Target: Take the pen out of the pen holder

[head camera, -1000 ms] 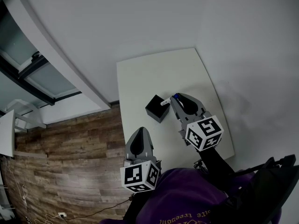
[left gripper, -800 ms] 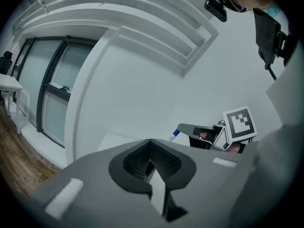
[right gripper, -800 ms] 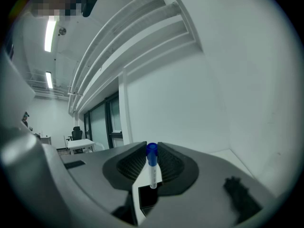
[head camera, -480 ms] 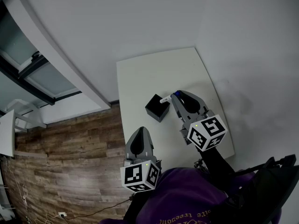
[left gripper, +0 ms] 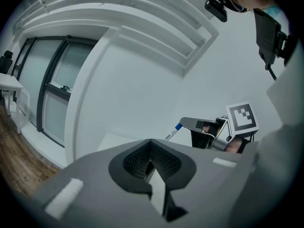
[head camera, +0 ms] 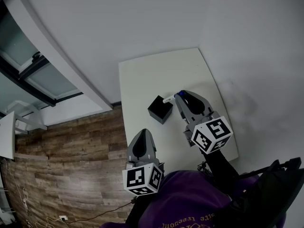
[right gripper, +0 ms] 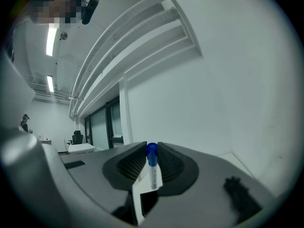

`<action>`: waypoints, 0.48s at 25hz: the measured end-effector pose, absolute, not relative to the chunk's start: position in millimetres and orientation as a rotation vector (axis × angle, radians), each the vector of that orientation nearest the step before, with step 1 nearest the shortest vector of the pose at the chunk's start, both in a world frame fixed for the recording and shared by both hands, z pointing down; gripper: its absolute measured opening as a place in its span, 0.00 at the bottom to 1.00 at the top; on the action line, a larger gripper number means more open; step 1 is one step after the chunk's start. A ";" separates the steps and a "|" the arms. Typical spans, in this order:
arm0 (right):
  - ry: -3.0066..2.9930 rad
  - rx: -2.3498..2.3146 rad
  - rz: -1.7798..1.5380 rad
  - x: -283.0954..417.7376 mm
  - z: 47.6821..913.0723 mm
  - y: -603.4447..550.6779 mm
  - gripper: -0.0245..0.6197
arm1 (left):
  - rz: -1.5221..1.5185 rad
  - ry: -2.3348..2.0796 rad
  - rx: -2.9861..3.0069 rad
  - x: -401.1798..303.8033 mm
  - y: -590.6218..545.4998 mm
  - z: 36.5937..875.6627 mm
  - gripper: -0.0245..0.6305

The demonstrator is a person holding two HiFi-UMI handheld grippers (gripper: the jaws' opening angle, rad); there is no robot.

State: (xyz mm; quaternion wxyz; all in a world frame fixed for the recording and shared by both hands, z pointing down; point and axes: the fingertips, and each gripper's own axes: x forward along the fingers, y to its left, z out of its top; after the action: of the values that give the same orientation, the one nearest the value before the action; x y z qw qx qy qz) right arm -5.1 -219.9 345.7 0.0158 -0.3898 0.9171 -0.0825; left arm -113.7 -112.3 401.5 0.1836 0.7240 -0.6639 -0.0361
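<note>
A black square pen holder point(head camera: 160, 109) stands on the white table point(head camera: 152, 72). My right gripper point(head camera: 180, 97) is shut on a white pen with a blue cap point(head camera: 170, 99), just right of the holder. The pen lies nearly level, and its white end reaches over the holder's right edge. In the right gripper view the pen point(right gripper: 152, 168) stands clamped between the jaws, blue cap up. The left gripper view shows the pen point(left gripper: 171, 132) held by the right gripper point(left gripper: 186, 123). My left gripper point(head camera: 142, 136) hovers off the table's near left edge, shut on nothing.
The table sits in a corner against white walls, with the wall point(head camera: 256, 46) close on the right. Wooden floor point(head camera: 71, 160) lies left of the table, with a glass partition point(head camera: 38, 75) beyond. A purple sleeve point(head camera: 190, 198) shows at the bottom.
My right gripper has drawn the pen up and to the right, away from the holder's opening. The left gripper has stayed still.
</note>
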 end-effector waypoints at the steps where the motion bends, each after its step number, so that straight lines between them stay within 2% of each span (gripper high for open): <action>1: 2.851 -1.212 -0.255 -4.6 345.2 -220.2 0.16 | -0.102 -1.872 2.042 -113.4 -112.5 401.7 0.05; 12: 2.843 -1.213 -0.252 -4.4 342.1 -222.0 0.16 | -0.102 -1.874 2.037 -114.8 -112.5 401.4 0.05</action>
State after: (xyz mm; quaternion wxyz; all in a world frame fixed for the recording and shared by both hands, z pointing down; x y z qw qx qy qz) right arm -4.4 -222.0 342.1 0.0202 -0.3911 0.9165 -0.0813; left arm -114.8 -112.5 401.4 0.1847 0.7229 -0.6649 -0.0361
